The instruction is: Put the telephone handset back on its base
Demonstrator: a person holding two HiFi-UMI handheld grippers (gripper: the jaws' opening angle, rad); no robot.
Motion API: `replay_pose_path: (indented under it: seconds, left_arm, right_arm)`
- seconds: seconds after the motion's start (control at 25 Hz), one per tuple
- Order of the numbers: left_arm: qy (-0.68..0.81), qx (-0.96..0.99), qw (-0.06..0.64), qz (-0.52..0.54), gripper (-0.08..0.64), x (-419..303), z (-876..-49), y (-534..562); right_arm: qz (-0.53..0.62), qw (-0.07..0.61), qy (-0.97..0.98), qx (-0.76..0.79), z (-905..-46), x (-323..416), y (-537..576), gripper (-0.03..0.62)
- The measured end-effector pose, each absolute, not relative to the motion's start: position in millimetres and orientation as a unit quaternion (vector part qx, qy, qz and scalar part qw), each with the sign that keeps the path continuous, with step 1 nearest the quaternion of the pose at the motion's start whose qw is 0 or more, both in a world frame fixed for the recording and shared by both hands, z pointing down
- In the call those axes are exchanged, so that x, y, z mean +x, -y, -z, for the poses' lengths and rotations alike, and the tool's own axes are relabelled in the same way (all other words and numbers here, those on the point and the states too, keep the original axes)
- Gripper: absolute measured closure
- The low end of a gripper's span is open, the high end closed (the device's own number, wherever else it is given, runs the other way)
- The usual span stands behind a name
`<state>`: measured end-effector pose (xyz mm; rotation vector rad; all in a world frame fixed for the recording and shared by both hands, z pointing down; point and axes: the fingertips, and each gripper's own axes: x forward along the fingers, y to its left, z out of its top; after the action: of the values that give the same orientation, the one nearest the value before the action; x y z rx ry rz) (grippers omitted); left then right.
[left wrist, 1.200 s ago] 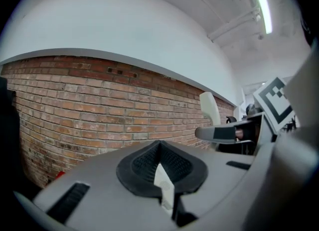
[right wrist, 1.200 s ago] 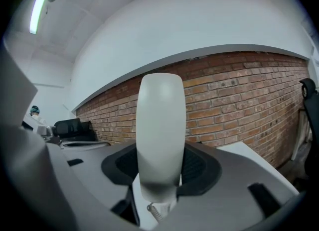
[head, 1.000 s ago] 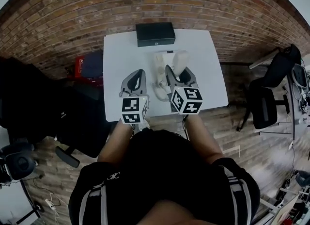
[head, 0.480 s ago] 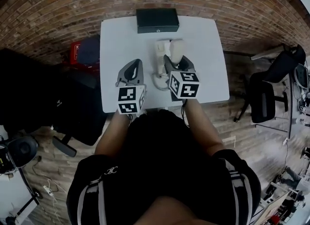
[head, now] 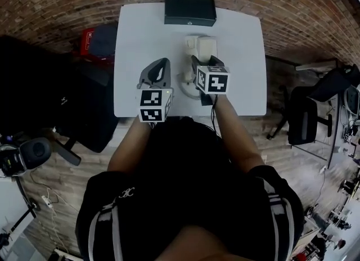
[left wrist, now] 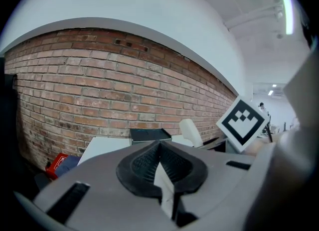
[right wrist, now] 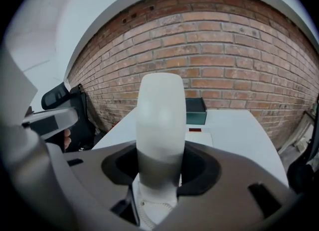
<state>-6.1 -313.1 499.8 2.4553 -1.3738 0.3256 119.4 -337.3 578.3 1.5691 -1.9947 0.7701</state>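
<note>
The white telephone handset [head: 207, 47] stands upright between the jaws of my right gripper [head: 206, 62], which is shut on it. In the right gripper view the handset [right wrist: 160, 120] fills the middle, held at its lower part by the right gripper [right wrist: 160, 168], with its coiled cord [right wrist: 149, 210] below. The white base [head: 191, 45] sits on the white table [head: 140, 35] just left of the handset, and shows as a flat white base [right wrist: 200, 137] beyond it. My left gripper [head: 161, 63] hovers shut and empty to the left; its pads [left wrist: 149, 163] meet.
A black box [head: 190, 9] sits at the table's far edge against the brick wall, seen as a dark box [right wrist: 195, 110]. Left of the table are a red item [head: 90, 39] and a black chair [head: 79, 113]. An office chair [head: 304, 122] stands right.
My right gripper has come down with the handset, which now stands close beside the base. The left gripper has sunk a little and stays shut.
</note>
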Motion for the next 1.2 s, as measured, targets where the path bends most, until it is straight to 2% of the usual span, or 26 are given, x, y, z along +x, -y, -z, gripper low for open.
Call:
replay_pose_path:
  seconds: [0.32, 0.88, 1.2]
  left_arm:
    - [0.493, 0.844, 0.169, -0.129, 0.560, -15, -517, 314]
    - [0.509, 0.831, 0.179, -0.135, 0.560, -25, -524, 336]
    - [0.505, 0.831, 0.188, -0.139, 0.560, -22, -531, 340]
  right_arm:
    - [-0.332, 0.314, 0.703, 0.546, -631, 110, 344, 0.409]
    - [-0.440, 0.357, 0.638, 0.522, -676, 108, 364, 0.407]
    - [-0.449, 0.392, 0.623, 0.506, -685, 104, 366, 0.403]
